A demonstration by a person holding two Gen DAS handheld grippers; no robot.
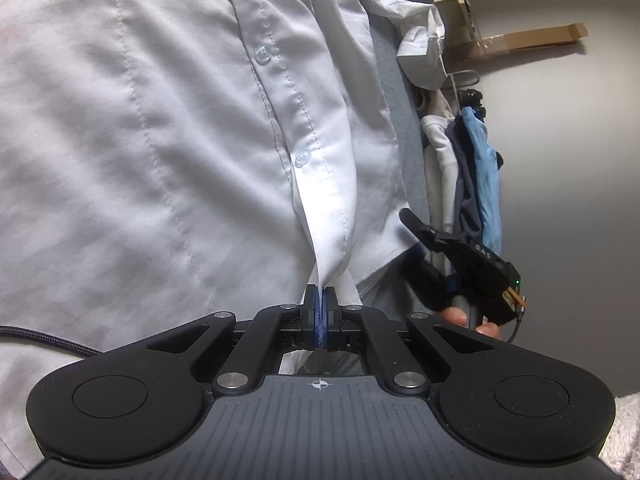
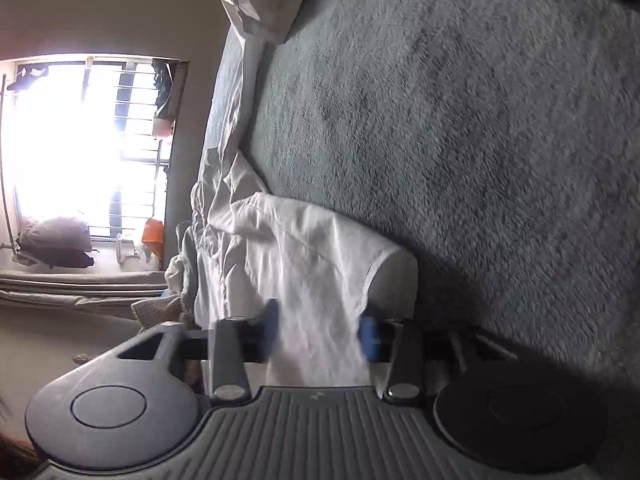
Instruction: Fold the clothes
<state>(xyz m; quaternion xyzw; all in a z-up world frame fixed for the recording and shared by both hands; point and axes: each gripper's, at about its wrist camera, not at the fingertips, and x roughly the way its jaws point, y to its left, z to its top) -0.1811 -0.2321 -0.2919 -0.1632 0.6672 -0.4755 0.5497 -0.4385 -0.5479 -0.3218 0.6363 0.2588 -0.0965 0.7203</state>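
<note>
Left wrist view: the left gripper (image 1: pixel 320 300) is pinching the white shirt (image 1: pixel 160 140) at its lower edge, blue pads pressed together with a fold of the button strip caught between them. The shirt is lying spread over a grey blanket (image 1: pixel 404 148), filling most of the view; a row of clear buttons (image 1: pixel 262 55) is running up the strip away from the pinch. A sleeve cuff (image 1: pixel 424 56) is hanging off the far edge of the shirt. Off to the right, the right gripper (image 1: pixel 452 256) is showing as a dark shape with fingertips of a hand (image 1: pixel 454 314) under it. Beyond it, a pile of clothes (image 1: pixel 472 168), white, grey and blue, is sitting at the blanket's edge. Right wrist view: the picture is motion-blurred. The right gripper (image 2: pixel 320 332) is standing with its blue pads apart, and white shirt cloth (image 2: pixel 312 264) is lying between them; whether the pads are touching the cloth is hard to say through the blur. The shirt is bunching toward the left edge of the grey blanket (image 2: pixel 440 120). A bright barred window (image 2: pixel 80 140) is glaring on the left.
</note>
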